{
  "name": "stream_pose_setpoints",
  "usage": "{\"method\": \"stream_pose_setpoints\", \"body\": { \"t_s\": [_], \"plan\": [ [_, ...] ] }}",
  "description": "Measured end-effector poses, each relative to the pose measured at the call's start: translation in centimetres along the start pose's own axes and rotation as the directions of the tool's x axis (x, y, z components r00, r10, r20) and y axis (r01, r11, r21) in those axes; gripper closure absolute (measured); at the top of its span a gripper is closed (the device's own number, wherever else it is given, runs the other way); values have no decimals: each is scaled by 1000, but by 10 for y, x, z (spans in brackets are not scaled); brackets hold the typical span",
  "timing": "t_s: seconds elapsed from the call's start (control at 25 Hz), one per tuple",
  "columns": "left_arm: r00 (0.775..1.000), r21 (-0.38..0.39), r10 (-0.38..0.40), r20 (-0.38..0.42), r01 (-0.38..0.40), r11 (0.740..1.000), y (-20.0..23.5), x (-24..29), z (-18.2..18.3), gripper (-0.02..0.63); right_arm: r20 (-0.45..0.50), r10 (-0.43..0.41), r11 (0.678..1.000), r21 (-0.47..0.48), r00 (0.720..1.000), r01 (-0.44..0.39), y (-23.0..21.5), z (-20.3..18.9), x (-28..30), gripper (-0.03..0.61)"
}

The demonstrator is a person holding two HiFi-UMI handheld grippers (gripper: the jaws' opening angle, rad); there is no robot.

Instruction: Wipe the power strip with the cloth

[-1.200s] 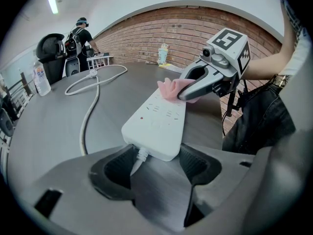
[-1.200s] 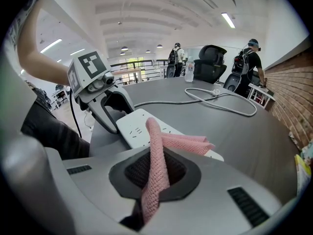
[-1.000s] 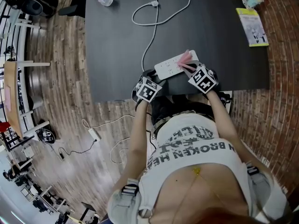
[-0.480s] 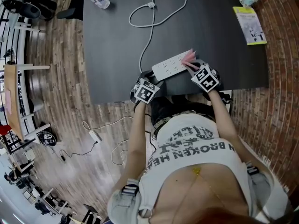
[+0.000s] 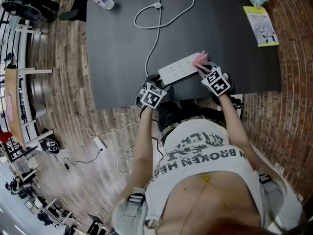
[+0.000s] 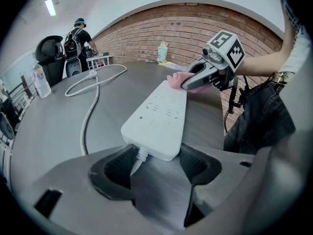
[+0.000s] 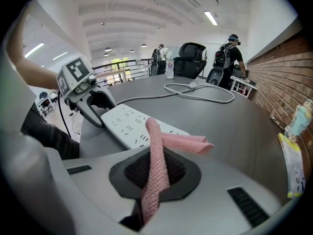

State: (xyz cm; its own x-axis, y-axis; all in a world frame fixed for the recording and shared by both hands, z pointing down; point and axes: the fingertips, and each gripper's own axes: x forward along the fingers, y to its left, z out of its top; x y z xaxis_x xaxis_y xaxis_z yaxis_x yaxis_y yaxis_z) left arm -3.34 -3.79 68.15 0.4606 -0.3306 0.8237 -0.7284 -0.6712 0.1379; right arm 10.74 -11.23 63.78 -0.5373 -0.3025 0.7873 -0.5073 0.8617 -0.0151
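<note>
The wiping looks to be under way but far from finished. The pink cloth (image 7: 157,146) is pinched between the closed jaws of the right hand-held gripper (image 7: 155,168), and its loose end lies folded on one end of the power strip (image 6: 159,114), the end away from the cord (image 6: 90,106). By the look of it, the long run of sockets toward the cord end is yet to be covered.

The left hand-held gripper (image 6: 151,163) has its jaws spread wide around the cord end, apparently pressed against both sides to steady it.

In the head view the strip lies just above the frame's centre, slanting near the lower edge of the dark worktop (image 5: 122,43). It is a flat white bar with rows of sockets and a small red dot; no dirt can be made out.
</note>
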Motion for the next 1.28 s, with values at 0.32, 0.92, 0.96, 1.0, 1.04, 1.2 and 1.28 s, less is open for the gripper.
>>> {"method": "stream_pose_setpoints", "body": {
  "t_s": [0.32,0.92,0.96,1.0,1.04,1.2,1.28],
  "plan": [
    [1000,5,0,1,0,1000,0,1,-3,337,-32,-97,993,60,995,99,-20,-12,-9,561],
    [1000,7,12,-3,-11,1000,-1,2,-1,337,-129,35,995,100,991,-22,-29,-19,-8,561],
    [1000,8,13,-3,-13,1000,-2,2,0,337,-134,50,994,104,990,-36,-30,-20,-8,561],
    [1000,10,14,-1,-14,1000,-2,3,0,337,-138,61,993,109,989,-46,-30,-20,-8,561],
    [1000,12,14,1,-14,1000,-3,3,1,337,-141,68,992,111,988,-53,-30,-20,-9,561],
    [1000,19,0,-20,0,1000,-3,0,1,337,-152,67,996,63,986,-58,-28,-20,-9,561],
    [999,21,-2,-39,3,1000,-3,-7,2,337,-128,89,996,19,988,-88,-22,-14,-11,561]
  ]
}}
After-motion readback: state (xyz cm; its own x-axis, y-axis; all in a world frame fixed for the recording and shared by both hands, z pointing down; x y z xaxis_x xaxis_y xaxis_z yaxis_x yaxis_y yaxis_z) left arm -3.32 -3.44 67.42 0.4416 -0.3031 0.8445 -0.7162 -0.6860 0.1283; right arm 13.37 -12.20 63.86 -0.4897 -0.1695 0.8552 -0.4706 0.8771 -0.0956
